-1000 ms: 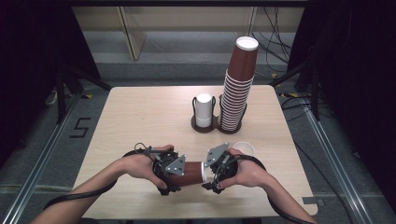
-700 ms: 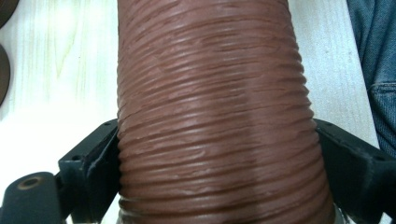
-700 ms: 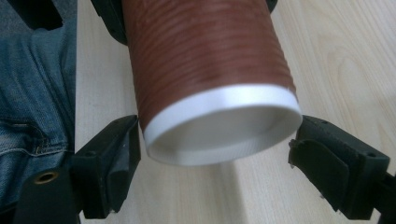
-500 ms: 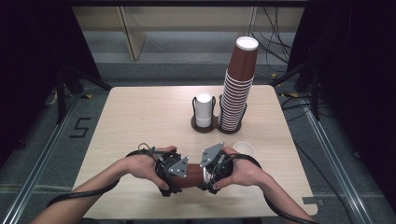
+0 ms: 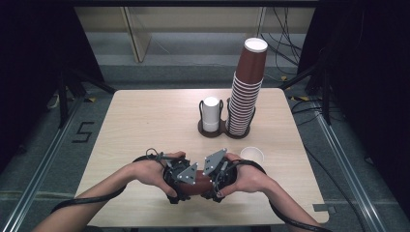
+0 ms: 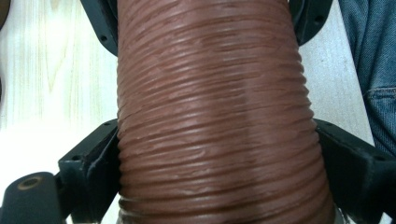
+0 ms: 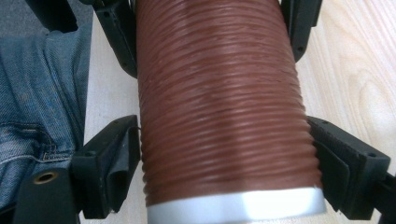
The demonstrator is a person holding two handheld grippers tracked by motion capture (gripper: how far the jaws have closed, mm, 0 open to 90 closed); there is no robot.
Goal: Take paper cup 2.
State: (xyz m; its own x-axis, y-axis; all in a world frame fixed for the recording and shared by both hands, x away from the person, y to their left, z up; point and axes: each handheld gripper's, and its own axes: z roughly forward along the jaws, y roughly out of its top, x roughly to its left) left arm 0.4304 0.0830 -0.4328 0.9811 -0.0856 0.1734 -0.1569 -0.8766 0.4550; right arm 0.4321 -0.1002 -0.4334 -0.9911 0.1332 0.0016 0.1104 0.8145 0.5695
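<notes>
A brown ribbed paper cup point(image 5: 199, 184) lies level just above the table's front edge, held between both hands. My left gripper point(image 5: 182, 180) is shut on one end; in the left gripper view its pads point(image 6: 109, 154) press the cup point(image 6: 215, 107) from both sides. My right gripper point(image 5: 217, 177) is shut on the other end, and in the right gripper view its pads point(image 7: 128, 156) squeeze the cup point(image 7: 219, 102) just above the white rim point(image 7: 233, 207). The two grippers face each other, almost touching.
A tall stack of brown cups point(image 5: 244, 96) stands in a dark two-ring holder point(image 5: 212, 130) at the table's back middle, with a white cup point(image 5: 211, 112) in the other ring. A small white cup point(image 5: 252, 155) stands right of my right hand. Wooden table point(image 5: 145, 125).
The right gripper has come a little to the left, toward the left gripper, so less of the brown cup shows between them. The left hand has stayed put.
</notes>
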